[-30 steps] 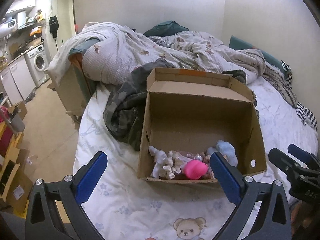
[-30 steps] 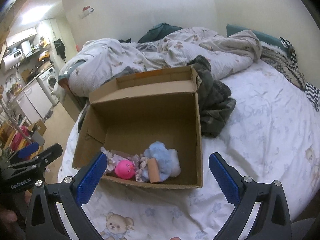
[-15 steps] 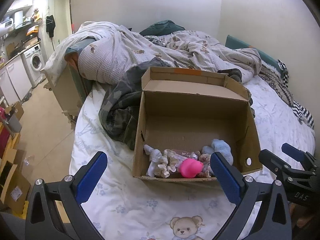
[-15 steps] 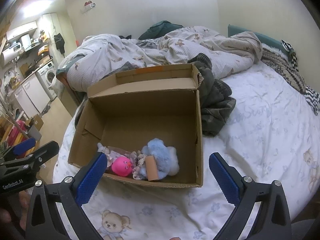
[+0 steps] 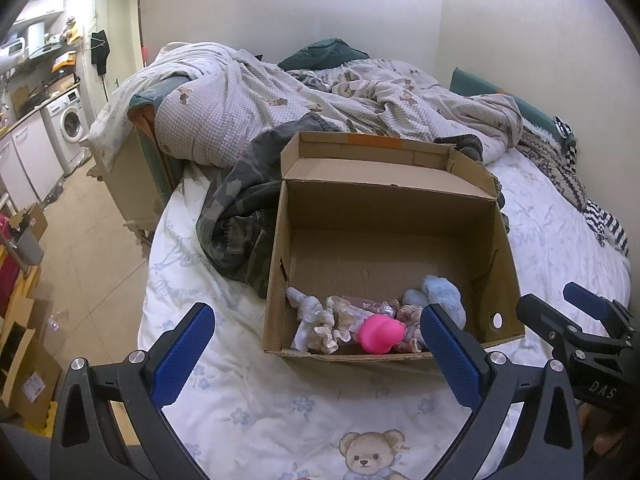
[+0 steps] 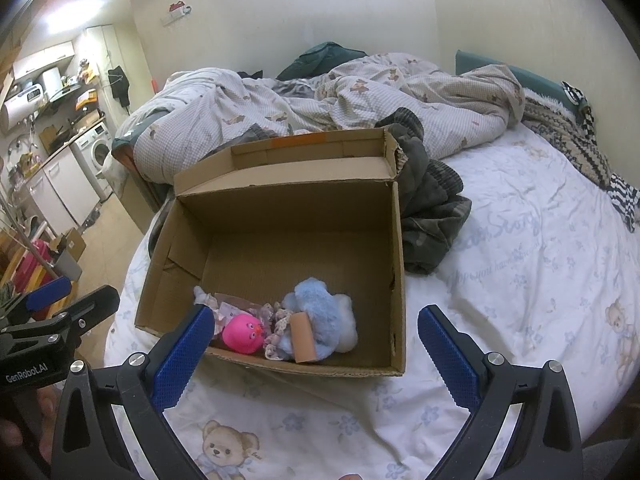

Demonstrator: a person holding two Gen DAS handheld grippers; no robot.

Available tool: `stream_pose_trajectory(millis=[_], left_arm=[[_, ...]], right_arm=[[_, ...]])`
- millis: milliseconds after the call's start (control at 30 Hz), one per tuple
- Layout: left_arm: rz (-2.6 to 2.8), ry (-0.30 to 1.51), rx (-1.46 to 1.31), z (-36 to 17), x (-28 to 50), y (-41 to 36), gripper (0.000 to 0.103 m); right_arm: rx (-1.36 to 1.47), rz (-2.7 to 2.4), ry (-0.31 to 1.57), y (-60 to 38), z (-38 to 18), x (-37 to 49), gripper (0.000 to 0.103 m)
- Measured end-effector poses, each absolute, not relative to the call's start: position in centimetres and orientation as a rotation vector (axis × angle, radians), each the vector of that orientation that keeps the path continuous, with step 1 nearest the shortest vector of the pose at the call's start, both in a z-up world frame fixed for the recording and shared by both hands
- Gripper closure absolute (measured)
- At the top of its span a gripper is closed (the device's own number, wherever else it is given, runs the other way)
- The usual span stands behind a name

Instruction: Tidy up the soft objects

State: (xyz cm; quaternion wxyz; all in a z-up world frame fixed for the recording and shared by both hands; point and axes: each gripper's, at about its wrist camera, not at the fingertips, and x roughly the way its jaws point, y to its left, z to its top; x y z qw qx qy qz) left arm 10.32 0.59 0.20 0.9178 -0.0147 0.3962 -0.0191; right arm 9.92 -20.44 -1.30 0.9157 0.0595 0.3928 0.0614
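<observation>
An open cardboard box (image 5: pixel 392 216) (image 6: pixel 280 216) stands on the bed. Inside, near its front wall, lie a pink round toy (image 5: pixel 380 334) (image 6: pixel 243 334), a light blue plush (image 5: pixel 442 294) (image 6: pixel 320 316), a pale grey plush (image 5: pixel 310 314) and frilly cloth pieces (image 5: pixel 352 312). A brown tube (image 6: pixel 303 338) lies against the blue plush. My left gripper (image 5: pixel 318 350) is open and empty, held short of the box front. My right gripper (image 6: pixel 316 350) is open and empty, also in front of the box. Each gripper shows at the edge of the other's view.
A camouflage garment (image 5: pixel 240 216) (image 6: pixel 432 216) lies against the box. A rumpled checked duvet (image 5: pixel 304 100) fills the back of the bed. White bear-print sheet (image 6: pixel 520 264) spreads to the right. The bed edge drops to a tiled floor (image 5: pixel 80 248) with boxes at left.
Both grippers have drawn back slightly from the box and stayed open. The box and the toys have not moved.
</observation>
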Motion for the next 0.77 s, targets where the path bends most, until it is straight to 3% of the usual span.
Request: stream_pose_trajectory(millis=[767], left_arm=[[-0.038,0.822,-0.034,-0.19,10.31,0.63,0.0]], right_arm=[[0.123,0.122,0.804,-20.66,-1.26,10.19,0.0]])
